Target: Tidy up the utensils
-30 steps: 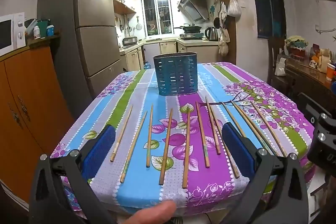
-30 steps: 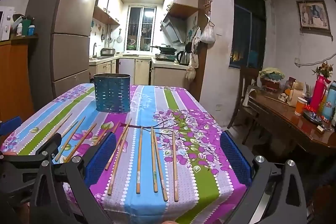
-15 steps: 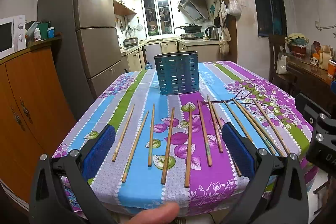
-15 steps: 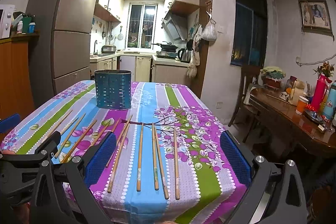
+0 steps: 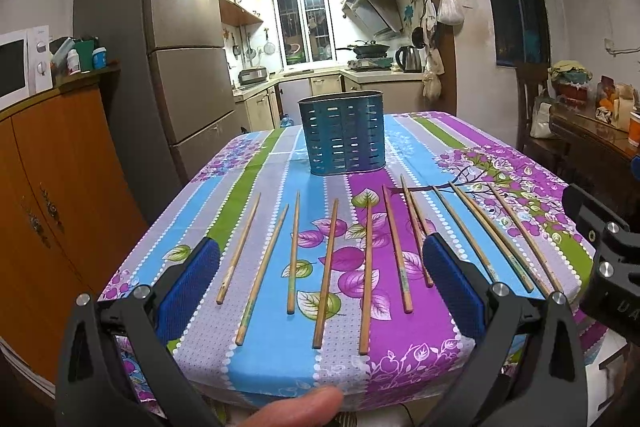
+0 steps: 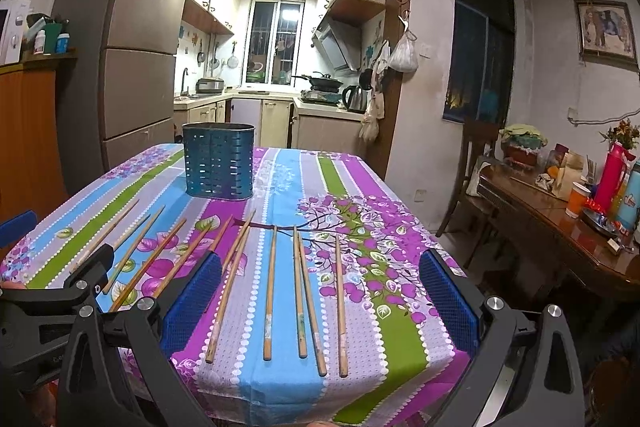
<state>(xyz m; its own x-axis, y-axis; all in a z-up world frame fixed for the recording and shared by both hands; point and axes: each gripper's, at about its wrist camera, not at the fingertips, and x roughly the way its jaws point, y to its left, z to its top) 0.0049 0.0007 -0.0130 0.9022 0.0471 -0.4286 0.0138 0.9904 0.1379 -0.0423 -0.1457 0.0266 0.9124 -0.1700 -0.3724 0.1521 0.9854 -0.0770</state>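
Observation:
Several wooden chopsticks (image 5: 326, 271) lie side by side in a row across the near half of the flowered tablecloth (image 5: 272, 351), seen again in the right wrist view as chopsticks (image 6: 270, 291). Behind them a blue slotted utensil holder (image 5: 344, 137) stands upright, also in the right wrist view as the holder (image 6: 219, 161). My left gripper (image 5: 320, 271) hangs open above the near chopsticks, touching none. My right gripper (image 6: 320, 287) is open over the right-hand chopsticks, nothing between its blue pads (image 6: 446, 301).
A fridge (image 5: 180, 67) and an orange cabinet (image 5: 48, 195) stand left of the table. A dark wooden side table (image 6: 560, 227) crowded with bottles and a cup is at the right. A fingertip (image 5: 296, 407) shows at the bottom edge. The kitchen lies behind.
Both grippers have eased slightly back and up from the table; the chopsticks and holder have not moved. Both stay open.

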